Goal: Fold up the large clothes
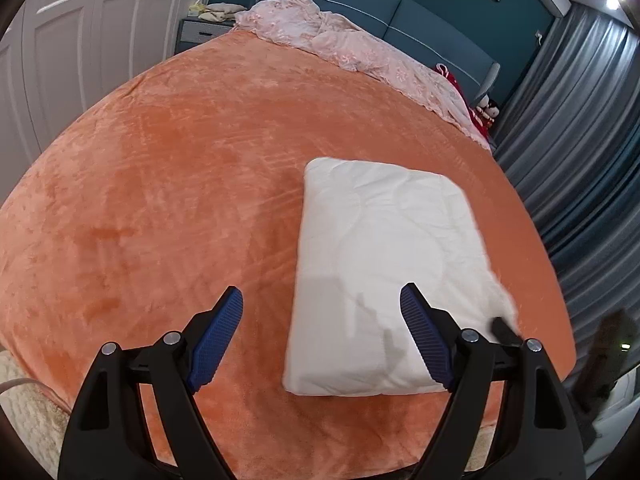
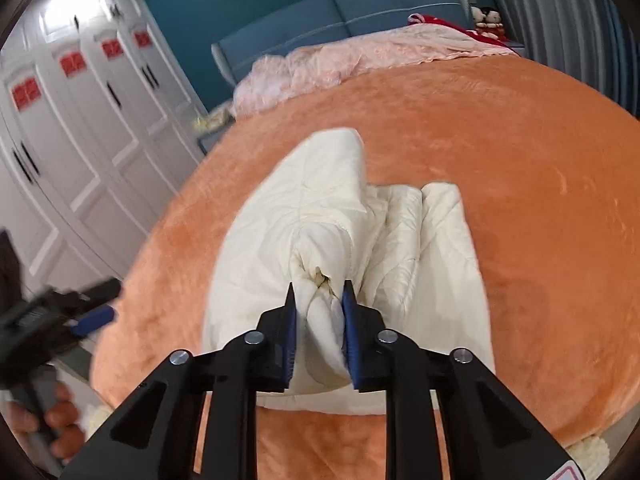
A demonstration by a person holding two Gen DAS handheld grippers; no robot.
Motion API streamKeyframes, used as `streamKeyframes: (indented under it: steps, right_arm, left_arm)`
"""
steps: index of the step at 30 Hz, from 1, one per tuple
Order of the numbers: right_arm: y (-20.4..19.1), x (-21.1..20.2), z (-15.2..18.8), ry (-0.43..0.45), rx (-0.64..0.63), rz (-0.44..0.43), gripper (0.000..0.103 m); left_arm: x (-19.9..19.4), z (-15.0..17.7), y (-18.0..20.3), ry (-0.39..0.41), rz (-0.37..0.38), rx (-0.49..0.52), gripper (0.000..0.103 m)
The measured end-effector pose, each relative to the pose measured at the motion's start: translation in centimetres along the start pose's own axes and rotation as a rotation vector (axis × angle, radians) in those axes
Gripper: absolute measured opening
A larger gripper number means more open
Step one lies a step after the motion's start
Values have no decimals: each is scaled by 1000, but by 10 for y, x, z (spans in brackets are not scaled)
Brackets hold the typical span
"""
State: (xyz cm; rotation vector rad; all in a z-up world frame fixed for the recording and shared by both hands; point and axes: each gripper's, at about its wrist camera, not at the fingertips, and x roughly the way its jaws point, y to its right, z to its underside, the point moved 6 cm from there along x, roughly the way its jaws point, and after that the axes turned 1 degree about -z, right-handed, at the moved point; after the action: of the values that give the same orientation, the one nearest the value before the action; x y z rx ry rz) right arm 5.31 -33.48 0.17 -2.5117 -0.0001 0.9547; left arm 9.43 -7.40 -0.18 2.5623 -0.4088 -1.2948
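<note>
A white quilted comforter (image 1: 384,264) lies folded into a thick, soft-edged rectangle on the bed, resting on an orange plush blanket (image 1: 168,184) whose velvety nap shows brushed streaks. In the right wrist view the same comforter (image 2: 280,216) looks cream-toned, with stitched curved seams and puffy rolled folds along its near end. The right tongs (image 2: 319,294) pinch one bunched corner of that padding between ribbed blue pads on black angular arms, the fabric bulging out between them and lifted into a peak. The left tongs (image 1: 322,300) stand spread wide with nothing between them (one pad over the orange plush, the other over the comforter's near edge). A crumpled pale pink embroidered coverlet (image 1: 360,44) sits heaped against the padded teal headboard (image 1: 420,12). White panelled wardrobe doors (image 2: 80,132) run along one side, pleated grey curtains (image 1: 580,128) along the other.
</note>
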Motion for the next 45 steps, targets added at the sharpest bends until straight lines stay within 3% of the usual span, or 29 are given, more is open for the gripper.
streamKeyframes:
  steps: [4,8,12,21,30,34,37,40,45]
  right_arm:
    - [29,-24,15,39,-5,115,16]
    - [69,-15,40,-28,41,187,16]
    - [82,4,52,-68,-11,269,16]
    - [97,27,59,-124,4,291,18]
    - [101,52,62,-142,-27,317,21]
    - [98,34,51,-152,14,298,22]
    - [89,0,24,-70,56,261,25]
    - [80,-21,-13,13,31,282,25]
    - [69,0,-69,49,16,267,25]
  left_arm:
    - [17,7,14,-39,-4,39,78]
    - [42,19,39,-87,8,88,78]
    - [67,32,71,-145,23,143,77]
    - [114,51,94,-193,-85,232,79]
    - [145,59,94,-183,-188,279,93]
    - [142,54,93,-204,-187,254,93]
    - [128,43,90,-225,-151,196,86]
    - [115,20,94,-197,-136,149,84]
    - [114,-11,108,-145,-153,173,84]
